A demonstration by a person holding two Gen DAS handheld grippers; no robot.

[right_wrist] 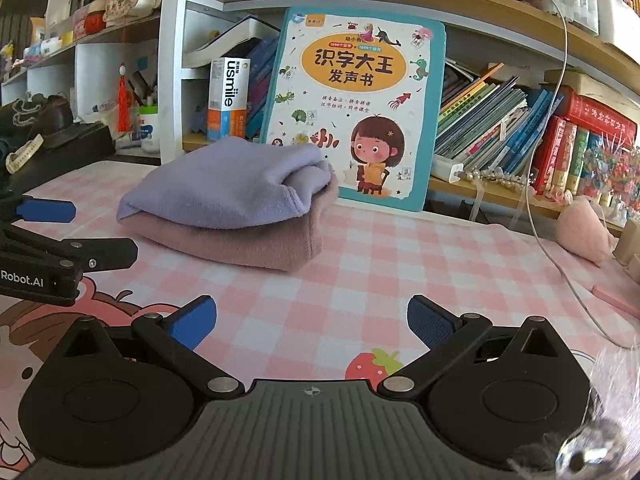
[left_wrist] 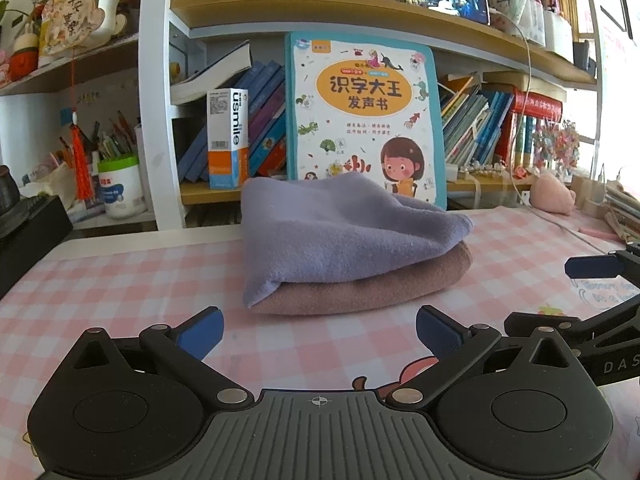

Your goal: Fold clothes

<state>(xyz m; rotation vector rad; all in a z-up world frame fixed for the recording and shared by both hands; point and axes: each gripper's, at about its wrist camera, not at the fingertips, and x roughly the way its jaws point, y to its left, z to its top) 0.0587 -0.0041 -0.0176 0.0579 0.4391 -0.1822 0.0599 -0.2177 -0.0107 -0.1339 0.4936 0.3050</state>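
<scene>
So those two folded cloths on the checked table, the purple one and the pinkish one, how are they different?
The lavender cloth lies on top; the dusty-pink cloth sits underneath, against the checked table cover. The lavender cloth looks puffier and humped, with a loose corner drooping over the edge, while the dusty-pink cloth lies flatter and more even. Only a band of the dusty-pink cloth shows; the lavender cloth is almost fully visible. Both are soft, fuzzy and folded, with neither gripper touching them.

Both the left gripper (left_wrist: 319, 332) and the right gripper (right_wrist: 312, 322) hover side by side, blue-padded fingers (left_wrist: 202, 330) spread wide, holding nothing.
</scene>
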